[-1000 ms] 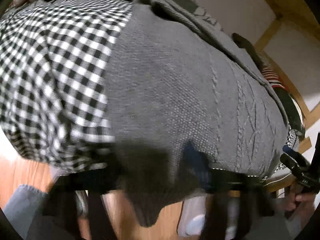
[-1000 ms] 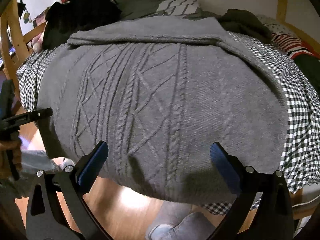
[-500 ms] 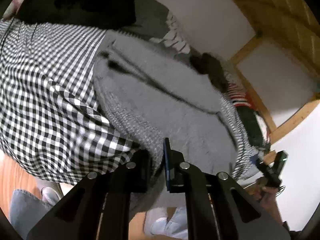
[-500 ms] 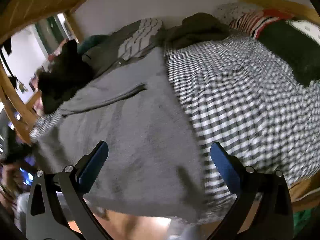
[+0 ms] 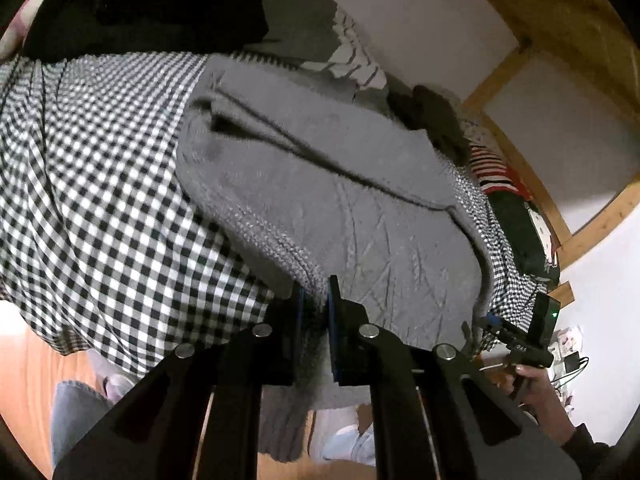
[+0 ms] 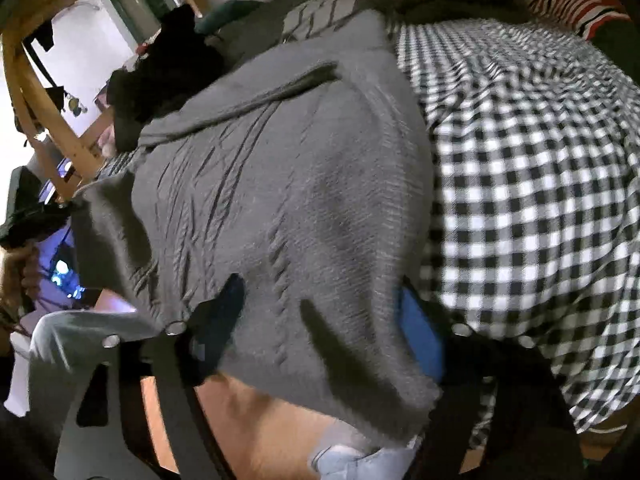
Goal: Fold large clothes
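At the bed's near edge, the left gripper (image 5: 316, 300) pinched the grey cable-knit sweater (image 5: 340, 216) hem; the right gripper (image 6: 324, 320) (blurred) apparently gaped wide around it, over the checked bedspread (image 6: 520, 160).

Sweater hem: the grey sweater (image 5: 352, 216) hangs over the bed edge, its lowest part behind the left gripper (image 5: 314, 304).
Right gripper (image 6: 320, 320): smeared by motion blur, fingers' outlines soft.
Checked cover (image 6: 520, 160): runs past the frame's right edge.
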Motion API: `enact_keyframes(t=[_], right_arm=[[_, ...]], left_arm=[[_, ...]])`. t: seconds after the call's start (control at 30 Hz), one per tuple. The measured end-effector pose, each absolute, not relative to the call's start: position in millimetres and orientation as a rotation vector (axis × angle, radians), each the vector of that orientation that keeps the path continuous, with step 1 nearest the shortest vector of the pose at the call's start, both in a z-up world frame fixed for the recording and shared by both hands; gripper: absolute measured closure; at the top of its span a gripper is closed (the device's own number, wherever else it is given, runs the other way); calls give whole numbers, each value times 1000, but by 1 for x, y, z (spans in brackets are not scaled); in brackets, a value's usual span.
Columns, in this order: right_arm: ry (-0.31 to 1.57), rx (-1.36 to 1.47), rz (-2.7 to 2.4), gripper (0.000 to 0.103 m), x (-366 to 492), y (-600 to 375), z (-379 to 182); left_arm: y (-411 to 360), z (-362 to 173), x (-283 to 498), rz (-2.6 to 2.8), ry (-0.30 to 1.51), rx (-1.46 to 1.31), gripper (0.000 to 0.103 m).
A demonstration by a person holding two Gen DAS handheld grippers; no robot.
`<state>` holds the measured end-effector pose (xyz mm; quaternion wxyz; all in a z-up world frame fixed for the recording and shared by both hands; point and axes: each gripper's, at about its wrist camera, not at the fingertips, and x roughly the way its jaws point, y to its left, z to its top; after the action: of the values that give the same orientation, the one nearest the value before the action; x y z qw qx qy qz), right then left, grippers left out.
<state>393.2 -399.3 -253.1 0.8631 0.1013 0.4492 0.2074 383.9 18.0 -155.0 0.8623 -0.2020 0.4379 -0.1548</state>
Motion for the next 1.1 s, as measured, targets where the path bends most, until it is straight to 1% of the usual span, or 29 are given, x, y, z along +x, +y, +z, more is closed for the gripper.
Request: enact_keyframes(t=[0.07, 0.13, 0.2, 0.23, 0.27, 0.3, 0.33, 0.4, 0.43, 0.53, 0.6, 0.63, 0.67, 0.7, 0.83, 0.87, 0.93, 0.97, 1.03, 1.1], right_arm=[[1004, 133, 327, 31, 402, -398, -266], [1006, 127, 301, 31, 406, -403, -276], [978, 114, 328, 30, 403, -402, -279], [983, 69, 347, 31, 401, -398, -284], [989, 30, 346, 34, 400, -395, -287], [988, 29, 344, 45, 400, -395, -287], [997, 86, 367, 65, 401, -398, -286], [996, 168, 435, 81, 397, -400, -280], [977, 164, 468, 85, 393, -397, -274], [926, 253, 571, 87, 386, -397, -257], [915, 315, 581, 87, 385, -402, -254], [921, 337, 582, 88, 386, -406, -256], [927, 357, 585, 88, 388, -409, -258], [925, 378, 590, 88, 391, -413, -256], [888, 483, 628, 88, 379, -438, -249], [875, 515, 642, 88, 378, -444, -246], [856, 551, 654, 88, 376, -455, -245], [854, 552, 654, 88, 371, -452, -243], [857, 547, 656, 88, 370, -451, -242], [858, 549, 655, 88, 371, -447, -241]], left_arm=[[17, -163, 387, -315, 936, -416, 94], [15, -172, 389, -315, 953, -401, 92], [8, -190, 393, -283, 985, -305, 80], [2, -199, 393, -272, 993, -242, 65], [-2, -205, 393, -268, 992, -198, 54], [-7, -211, 392, -275, 987, -163, 52], [-10, -220, 391, -283, 978, -139, 50], [-9, -231, 392, -276, 991, -170, 50], [-5, -235, 392, -269, 997, -213, 50], [6, -241, 394, -268, 1000, -319, 41], [9, -246, 394, -276, 1011, -331, 41], [10, -250, 394, -281, 1024, -331, 44], [12, -256, 395, -280, 1049, -337, 59], [15, -259, 394, -287, 1066, -358, 63], [29, -259, 381, -283, 1060, -410, 63], [31, -262, 381, -280, 1063, -411, 49], [32, -274, 380, -297, 1079, -396, 31], [30, -272, 378, -301, 1054, -372, 24], [25, -273, 377, -297, 1008, -313, 13], [23, -275, 384, -317, 1035, -338, 13]])
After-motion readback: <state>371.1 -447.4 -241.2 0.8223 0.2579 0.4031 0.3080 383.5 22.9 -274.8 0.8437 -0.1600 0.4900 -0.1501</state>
